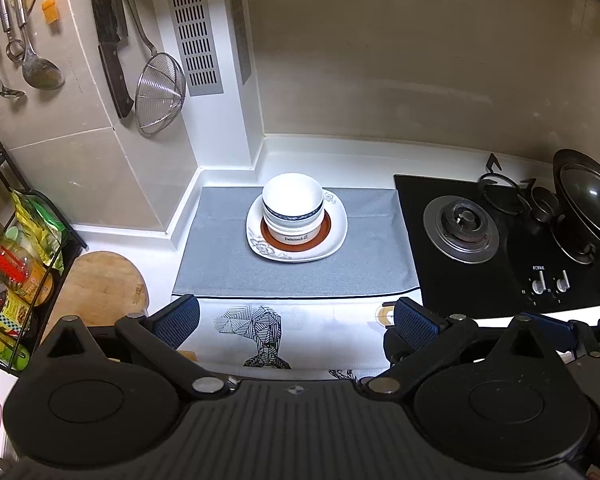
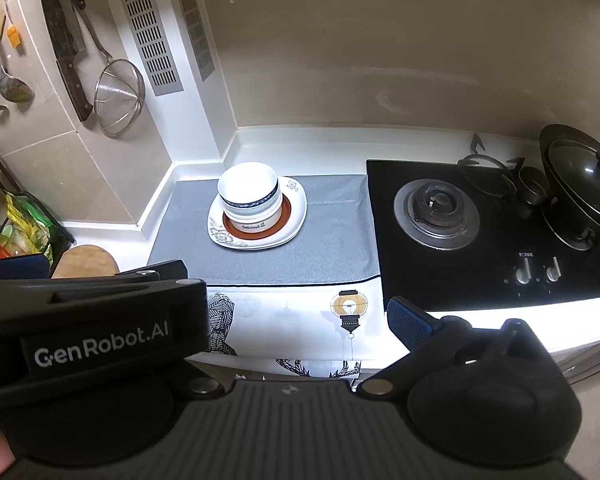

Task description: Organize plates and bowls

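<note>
Our left gripper (image 1: 296,320) hangs released, its blue-padded fingers (image 1: 178,322) spread wide with nothing between them, low over the printed cloth (image 1: 260,332) at the counter's front edge. Our right gripper (image 2: 296,312) is likewise let go and empty; in its own view the left unit crowds the near left and hides one finger.

We judge the main risk to be the tall stack. If we nudge it sideways with an open finger, or pinch only the top bowl's rim, the bowls could slide on the plates and tip toward the gas hob (image 1: 460,226), which lies just right of the grey mat (image 1: 292,272). Our two grippers are also close enough to knock each other.

The stack sits near the back middle of the grey mat. It has a squarish white plate with floral corners (image 1: 332,236), a brown-rimmed plate (image 1: 266,236), a white bowl lettered "Delicious" (image 1: 296,236), a blue-banded bowl (image 1: 292,216) and a plain white bowl (image 1: 292,192) uppermost, all nested upright.
</note>
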The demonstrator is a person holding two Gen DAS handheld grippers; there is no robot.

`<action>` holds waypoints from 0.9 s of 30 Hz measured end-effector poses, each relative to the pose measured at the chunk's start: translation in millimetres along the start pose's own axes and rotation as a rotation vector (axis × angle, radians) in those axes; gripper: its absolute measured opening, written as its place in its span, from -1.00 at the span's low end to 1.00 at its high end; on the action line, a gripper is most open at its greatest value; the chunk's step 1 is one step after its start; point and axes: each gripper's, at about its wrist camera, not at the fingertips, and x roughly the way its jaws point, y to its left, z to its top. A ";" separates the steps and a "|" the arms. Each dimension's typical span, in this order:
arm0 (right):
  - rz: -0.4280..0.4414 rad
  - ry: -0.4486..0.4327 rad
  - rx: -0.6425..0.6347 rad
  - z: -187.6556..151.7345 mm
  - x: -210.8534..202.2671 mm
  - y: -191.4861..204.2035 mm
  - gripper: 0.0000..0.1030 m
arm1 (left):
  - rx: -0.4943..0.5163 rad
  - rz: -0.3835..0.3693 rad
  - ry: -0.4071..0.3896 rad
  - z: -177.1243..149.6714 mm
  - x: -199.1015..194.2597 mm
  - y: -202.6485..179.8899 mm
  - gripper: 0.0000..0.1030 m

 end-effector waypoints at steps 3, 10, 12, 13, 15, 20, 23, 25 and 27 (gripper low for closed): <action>0.000 0.004 0.000 1.9 2.0 -1.1 0.99 | 0.001 -0.001 0.005 1.3 2.3 -1.6 0.99; 0.004 0.012 -0.015 4.2 6.2 -3.2 0.99 | -0.014 0.005 0.014 2.0 6.3 -4.1 0.99; 0.003 0.015 -0.014 4.4 6.6 -2.6 0.99 | -0.015 0.006 0.017 2.9 7.7 -4.5 0.99; 0.005 0.015 -0.016 5.3 7.1 -3.1 0.99 | -0.016 0.008 0.016 3.2 7.8 -5.1 0.99; 0.011 0.014 -0.021 6.5 7.5 -5.1 0.99 | -0.022 0.014 0.013 3.8 7.3 -6.3 0.99; 0.019 0.011 -0.030 8.9 7.4 -8.3 0.99 | -0.029 0.020 0.010 6.2 7.7 -9.3 0.99; 0.026 0.013 -0.033 10.6 7.6 -11.5 0.99 | -0.033 0.025 0.011 6.9 7.7 -12.6 0.99; 0.031 0.012 -0.036 11.5 7.0 -13.8 0.99 | -0.036 0.025 0.009 7.5 7.1 -14.2 0.99; 0.035 0.010 -0.039 12.1 6.4 -14.7 0.99 | -0.038 0.028 0.007 7.9 6.5 -15.4 0.99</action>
